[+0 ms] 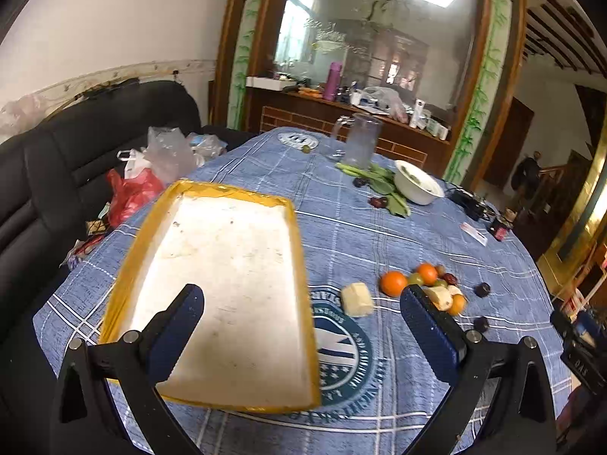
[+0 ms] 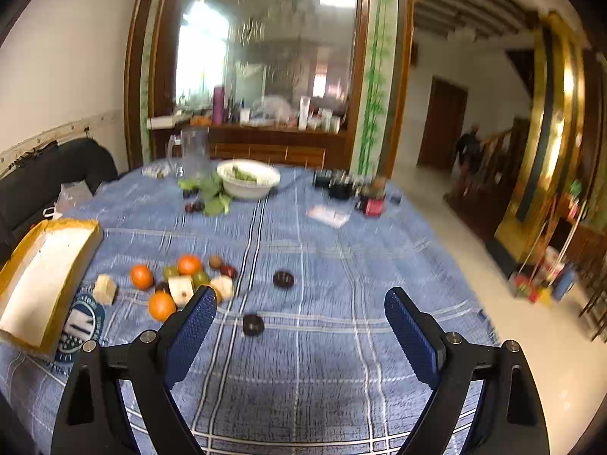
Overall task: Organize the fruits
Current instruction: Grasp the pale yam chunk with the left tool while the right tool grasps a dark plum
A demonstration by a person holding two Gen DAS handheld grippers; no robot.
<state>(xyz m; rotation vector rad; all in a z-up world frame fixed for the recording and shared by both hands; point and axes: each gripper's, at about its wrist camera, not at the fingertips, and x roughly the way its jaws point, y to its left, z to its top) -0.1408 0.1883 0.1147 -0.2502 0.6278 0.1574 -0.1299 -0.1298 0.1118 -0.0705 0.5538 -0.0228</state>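
Fruits (image 1: 425,284) lie right of the tray (image 1: 296,235).

The left gripper's right finger (image 1: 428,326) hides part of the fruit pile (image 1: 440,288). In the right view the yellow-rimmed tray (image 2: 81,235) is cut off at the left edge, and the far bowl (image 2: 248,180) is blurred

My left gripper (image 1: 301,309) hangs with its jaws spread wide, holding nothing. My right gripper (image 2: 299,313) is likewise parted and empty, both tilted down toward the worktop.
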